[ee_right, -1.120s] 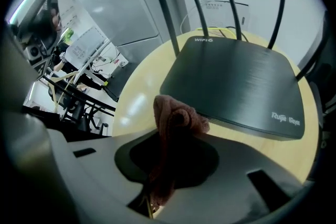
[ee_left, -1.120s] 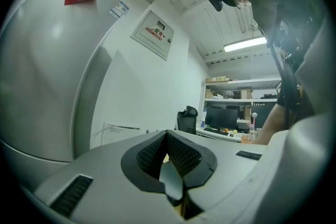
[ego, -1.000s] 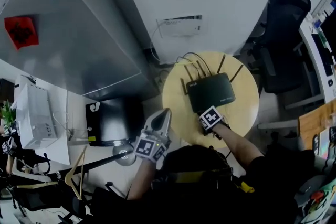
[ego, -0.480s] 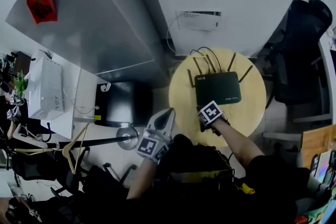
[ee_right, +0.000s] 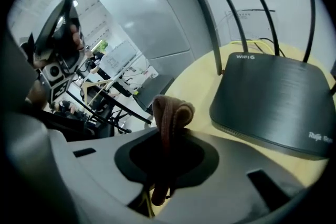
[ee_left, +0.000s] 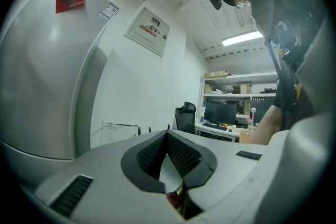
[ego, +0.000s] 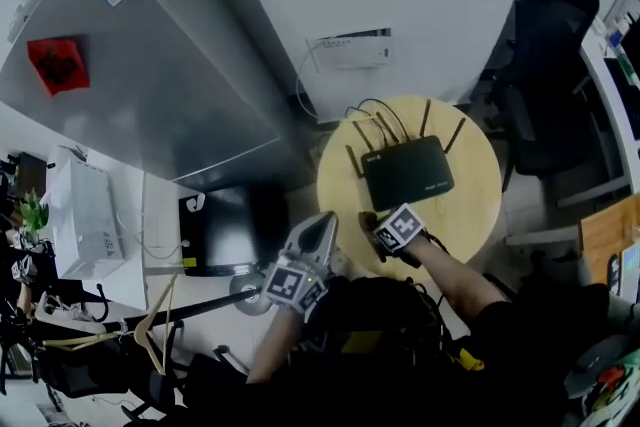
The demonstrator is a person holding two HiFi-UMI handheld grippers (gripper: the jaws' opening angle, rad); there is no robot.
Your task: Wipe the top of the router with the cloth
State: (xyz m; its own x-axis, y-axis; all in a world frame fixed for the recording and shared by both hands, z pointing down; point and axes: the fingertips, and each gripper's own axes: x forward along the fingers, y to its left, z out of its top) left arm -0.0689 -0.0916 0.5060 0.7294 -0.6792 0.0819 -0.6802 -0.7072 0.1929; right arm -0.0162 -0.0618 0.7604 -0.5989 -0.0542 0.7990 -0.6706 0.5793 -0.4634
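The round pale wooden bench [ego: 482, 207] carries the flat black plastic router [ego: 407, 172], which lies near the bench's middle with its thin black antennas [ee_right: 214, 23] standing up along the far edge and its cables trailing off behind.

The wiping itself does not look begun. This reads as the approach: the cloth is in the grip, but it has not yet met the router's top.

The right hand-held gripper [ego: 376, 224] sits low over the bench, just beside the router's near left corner, with the person's right forearm [ego: 455, 275] stretched out behind it from the near side. Its jaws are clenched on the brownish-pink folded cloth [ee_right: 169, 113], whose rounded fold pokes out past the jaw tips, beside the router rather than on it.

The left hand-held gripper [ego: 312, 233] hangs well to the left of the router, off the bench edge, tilted upward toward the room. Its jaws are closed together with nothing between them, and it takes no part.

The next move, as I judge it, calls for lifting the cloth over the router's front edge, laying the fold flat on the top and sweeping across, lightly enough not to shove the router or catch the antennas.
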